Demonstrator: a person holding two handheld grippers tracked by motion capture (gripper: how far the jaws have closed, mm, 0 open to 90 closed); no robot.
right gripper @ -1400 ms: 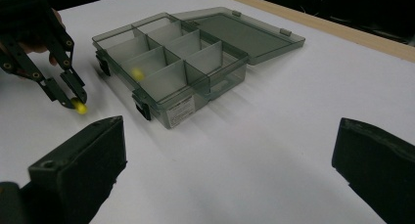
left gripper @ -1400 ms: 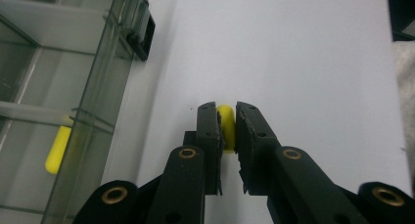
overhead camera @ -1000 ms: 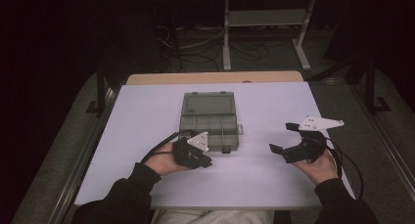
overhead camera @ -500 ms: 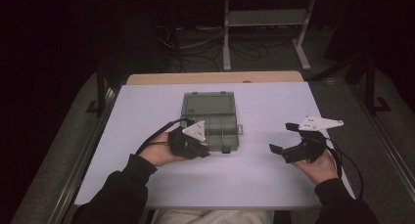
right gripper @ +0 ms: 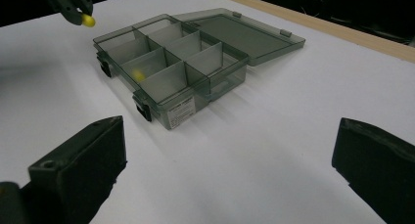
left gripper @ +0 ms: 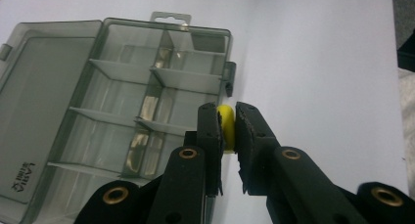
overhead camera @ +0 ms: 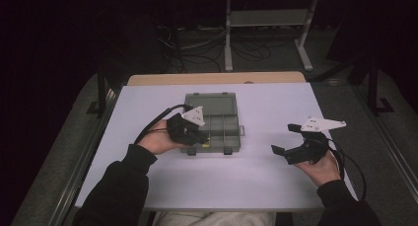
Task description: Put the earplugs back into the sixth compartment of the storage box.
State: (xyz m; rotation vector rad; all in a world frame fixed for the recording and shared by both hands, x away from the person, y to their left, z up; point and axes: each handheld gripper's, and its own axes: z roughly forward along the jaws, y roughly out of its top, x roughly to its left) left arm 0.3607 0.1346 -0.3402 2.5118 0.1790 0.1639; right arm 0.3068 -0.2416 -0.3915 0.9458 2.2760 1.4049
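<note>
Carried up from the table edge, left gripper [left gripper: 227, 126] pinches a yellow bead [left gripper: 225, 123] over the compartment box [overhead camera: 212, 118] for dropping; right gripper [overhead camera: 288, 139] idles agape.

The left gripper [left gripper: 227, 123] hid most of the small yellow piece [left gripper: 225, 121], so its shape could not be told.

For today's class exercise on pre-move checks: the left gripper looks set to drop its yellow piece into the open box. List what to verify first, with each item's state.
1. Left gripper shut on the yellow piece: ok.
2. Compartment box lid lying open: ok.
3. Piece directly above a compartment: cannot tell; it sits near the box's edge.
4. Right gripper open and apart from the box: ok.
5. Box flat on the table: ok.
</note>
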